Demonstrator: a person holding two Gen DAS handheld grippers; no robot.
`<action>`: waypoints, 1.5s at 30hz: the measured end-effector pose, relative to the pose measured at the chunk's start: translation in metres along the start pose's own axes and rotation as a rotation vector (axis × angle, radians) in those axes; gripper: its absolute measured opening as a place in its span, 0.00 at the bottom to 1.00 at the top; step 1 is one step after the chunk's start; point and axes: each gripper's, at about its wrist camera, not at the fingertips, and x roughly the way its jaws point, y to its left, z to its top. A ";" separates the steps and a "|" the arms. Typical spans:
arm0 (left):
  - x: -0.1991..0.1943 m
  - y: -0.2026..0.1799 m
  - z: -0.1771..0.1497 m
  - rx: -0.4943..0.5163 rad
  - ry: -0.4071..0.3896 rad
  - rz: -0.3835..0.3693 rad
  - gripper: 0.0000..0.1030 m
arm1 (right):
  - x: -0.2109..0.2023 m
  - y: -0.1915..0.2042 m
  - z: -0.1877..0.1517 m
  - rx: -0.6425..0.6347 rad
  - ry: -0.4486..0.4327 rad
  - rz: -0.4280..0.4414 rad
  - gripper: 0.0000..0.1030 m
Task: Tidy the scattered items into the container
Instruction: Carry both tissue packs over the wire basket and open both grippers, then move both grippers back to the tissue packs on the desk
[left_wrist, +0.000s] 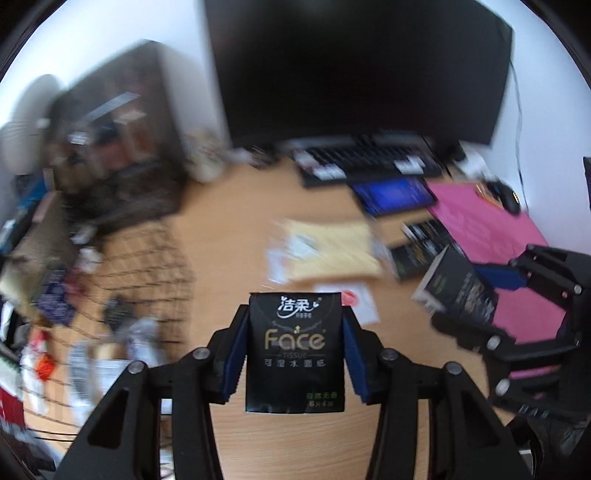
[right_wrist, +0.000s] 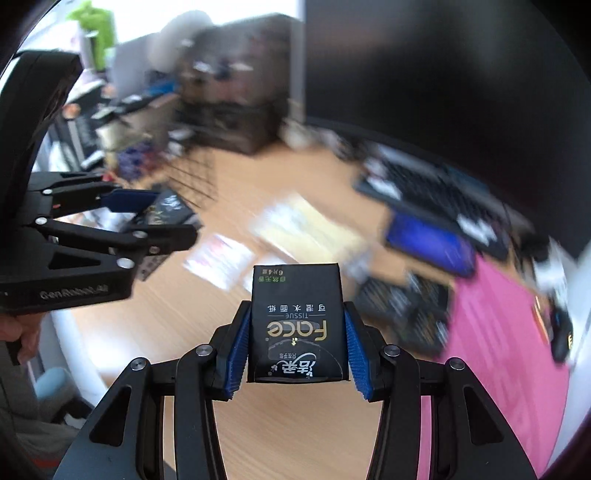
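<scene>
Tissue packs held in both grippers, clear of the desk. Left gripper (left_wrist: 295, 354) clamped on a black "Face" tissue pack (left_wrist: 295, 350), blue pads pressed against its two long sides, print upright, top and bottom edges projecting beyond the fingers. Right gripper (right_wrist: 295, 343) closed likewise on a second black tissue pack (right_wrist: 295, 321), print inverted, far edge standing well past the fingertips. Same right gripper (left_wrist: 517, 306) visible in the left wrist view, to the right, over the pink mat (left_wrist: 491, 229), its pack tilted. Left gripper (right_wrist: 122, 221) visible in the right wrist view, at left. Bare wooden desk (left_wrist: 221, 221) below and ahead of both. Beyond that, a yellow packet (left_wrist: 332, 247) and a white card (left_wrist: 354, 299) lying flat near the centre. More dark packs (left_wrist: 424, 247) lying beside the mat edge. Wire mesh container (left_wrist: 147, 273) to the left, contents blurred. Keyboard (left_wrist: 369, 158) and dark monitor (left_wrist: 362, 70) along the far edge.
</scene>
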 end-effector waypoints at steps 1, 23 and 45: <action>-0.009 0.014 0.000 -0.018 -0.017 0.026 0.51 | -0.001 0.017 0.017 -0.026 -0.022 0.033 0.46; -0.028 0.208 -0.070 -0.349 0.021 0.235 0.53 | 0.085 0.192 0.127 -0.131 -0.014 0.274 0.48; -0.025 0.043 -0.010 -0.065 -0.021 0.116 0.75 | -0.016 -0.006 0.050 0.110 -0.071 0.013 0.58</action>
